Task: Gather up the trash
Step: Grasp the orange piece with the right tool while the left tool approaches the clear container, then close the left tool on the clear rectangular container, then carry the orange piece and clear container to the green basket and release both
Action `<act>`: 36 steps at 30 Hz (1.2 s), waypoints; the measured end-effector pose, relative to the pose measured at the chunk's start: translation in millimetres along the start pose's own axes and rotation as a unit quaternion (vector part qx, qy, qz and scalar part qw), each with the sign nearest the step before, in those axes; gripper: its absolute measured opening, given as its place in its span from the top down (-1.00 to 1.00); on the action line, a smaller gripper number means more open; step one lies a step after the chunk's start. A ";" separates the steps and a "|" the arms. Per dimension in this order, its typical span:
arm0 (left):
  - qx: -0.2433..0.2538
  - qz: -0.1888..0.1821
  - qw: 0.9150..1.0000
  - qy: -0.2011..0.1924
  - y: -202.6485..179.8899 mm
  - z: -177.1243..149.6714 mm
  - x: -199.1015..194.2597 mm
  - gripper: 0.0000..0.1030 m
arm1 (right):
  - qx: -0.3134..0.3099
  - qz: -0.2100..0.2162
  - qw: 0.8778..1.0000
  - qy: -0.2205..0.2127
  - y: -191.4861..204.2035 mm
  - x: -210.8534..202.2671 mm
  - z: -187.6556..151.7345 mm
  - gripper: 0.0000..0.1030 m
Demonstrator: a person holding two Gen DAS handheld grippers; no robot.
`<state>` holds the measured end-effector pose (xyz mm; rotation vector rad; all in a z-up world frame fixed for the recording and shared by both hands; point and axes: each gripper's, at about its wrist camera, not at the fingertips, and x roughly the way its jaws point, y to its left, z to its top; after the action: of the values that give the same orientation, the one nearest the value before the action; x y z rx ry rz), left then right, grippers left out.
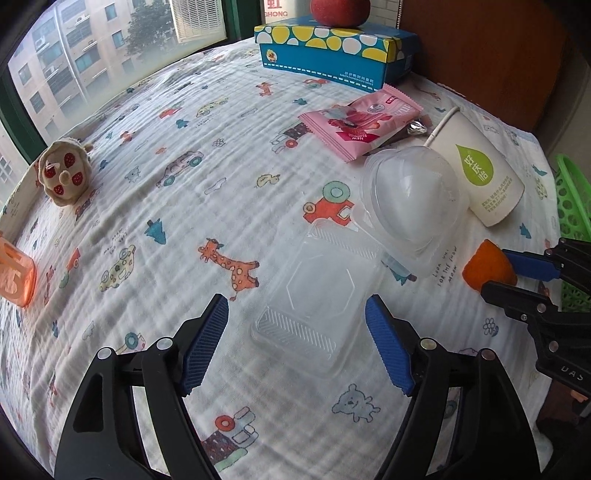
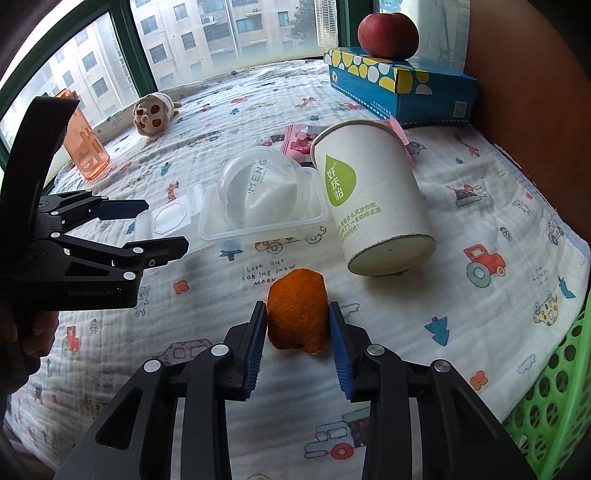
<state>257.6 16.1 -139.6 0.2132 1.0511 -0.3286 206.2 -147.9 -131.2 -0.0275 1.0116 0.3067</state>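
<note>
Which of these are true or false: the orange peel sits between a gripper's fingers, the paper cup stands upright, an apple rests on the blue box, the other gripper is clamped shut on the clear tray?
1. The orange peel sits between the right gripper's fingers. True; both pads are against it.
2. The paper cup stands upright. False; it lies on its side on the cloth.
3. An apple rests on the blue box. True.
4. The left gripper is clamped shut on the clear tray. False; its jaws stand wide open around the tray, not pressing it.
</note>
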 end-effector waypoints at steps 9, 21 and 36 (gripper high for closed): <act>0.009 -0.019 1.000 -0.006 -4.4 3.3 3.5 -0.13 | 0.007 0.014 1.000 -0.007 1.1 -12.0 -4.6 0.38; -0.005 -0.002 1.000 -0.006 -3.5 -16.1 -20.8 -0.10 | 0.019 0.030 0.999 -0.026 0.2 -41.6 -12.7 0.39; -0.005 -0.031 0.999 -0.040 -46.1 -29.6 -84.3 -0.10 | 0.066 -0.003 0.995 -0.071 -52.7 -116.8 -48.8 0.39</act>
<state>178.4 -3.4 -80.8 0.1573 0.9822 -0.3851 122.3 -234.3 -65.8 0.1088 0.8884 0.2325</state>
